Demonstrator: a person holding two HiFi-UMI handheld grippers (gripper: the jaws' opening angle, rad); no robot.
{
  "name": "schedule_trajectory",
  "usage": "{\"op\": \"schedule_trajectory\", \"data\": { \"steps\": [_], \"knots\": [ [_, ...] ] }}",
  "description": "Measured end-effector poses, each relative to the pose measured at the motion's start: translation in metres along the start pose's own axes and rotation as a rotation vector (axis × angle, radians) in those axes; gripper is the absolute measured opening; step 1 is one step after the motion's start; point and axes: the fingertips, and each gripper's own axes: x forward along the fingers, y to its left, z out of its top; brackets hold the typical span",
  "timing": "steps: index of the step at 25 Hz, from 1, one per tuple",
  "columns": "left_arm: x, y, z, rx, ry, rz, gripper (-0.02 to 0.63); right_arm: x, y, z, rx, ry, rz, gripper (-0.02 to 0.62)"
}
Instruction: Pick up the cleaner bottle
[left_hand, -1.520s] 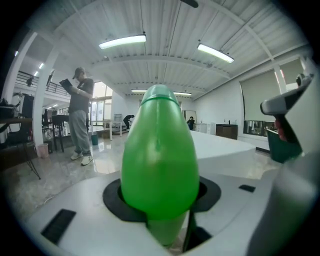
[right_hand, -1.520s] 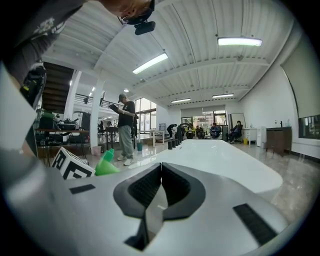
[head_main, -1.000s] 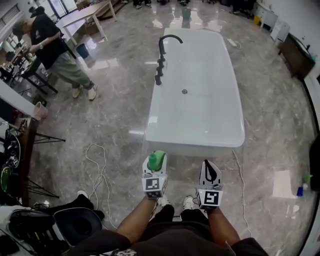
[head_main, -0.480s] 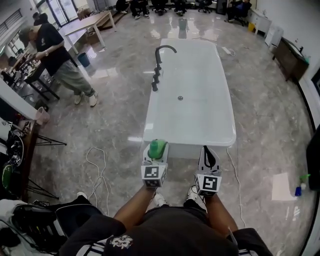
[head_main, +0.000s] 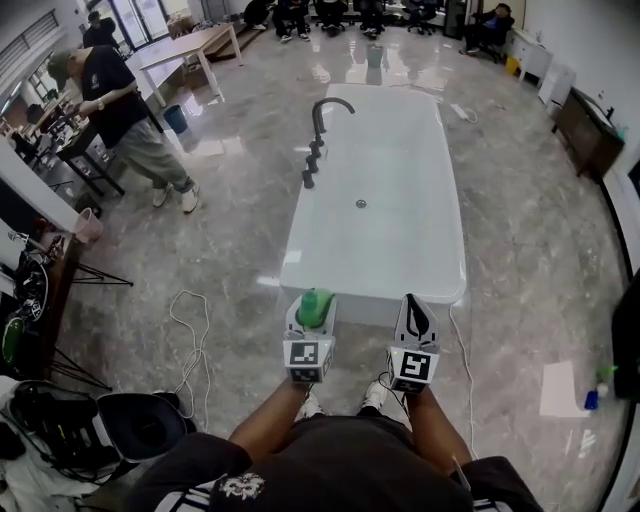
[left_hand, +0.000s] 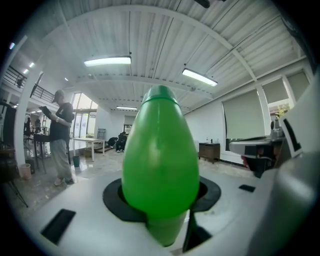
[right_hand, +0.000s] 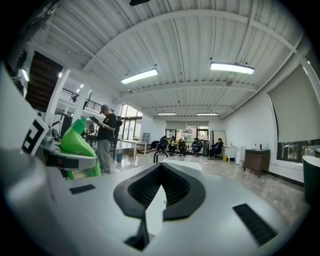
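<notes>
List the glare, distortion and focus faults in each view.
Head view: bright glare on the glossy floor, fisheye bends the room's edges. Left gripper view: the cleaner bottle looms close, slightly soft; dark vignette corners. Right gripper view: ceiling lamp blown out.

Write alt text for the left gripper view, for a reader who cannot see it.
A green cleaner bottle fills the centre of the frame, held by the left gripper between its jaws. Behind it are a ribbed ceiling with strip lights, and a person standing at the far left.

Grey marble floor (head_main: 235, 225) bears 1 white bathtub (head_main: 372, 286) and a coiled white cable (head_main: 207, 336).
</notes>
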Motion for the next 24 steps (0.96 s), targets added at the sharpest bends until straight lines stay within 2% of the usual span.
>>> {"op": "schedule_trajectory", "data": {
  "steps": [10, 24],
  "knots": [
    [0.015, -0.002, -0.001, -0.007, -0.007, 0.004, 0.184, 0.008, -0.007, 0.002, 0.014, -0.037, 0.018, 0.016],
    [0.012, 0.000, 0.001, -0.004, -0.010, -0.004, 0.184, 0.007, -0.003, -0.003, 0.015, -0.035, 0.020, 0.017]
  ]
}}
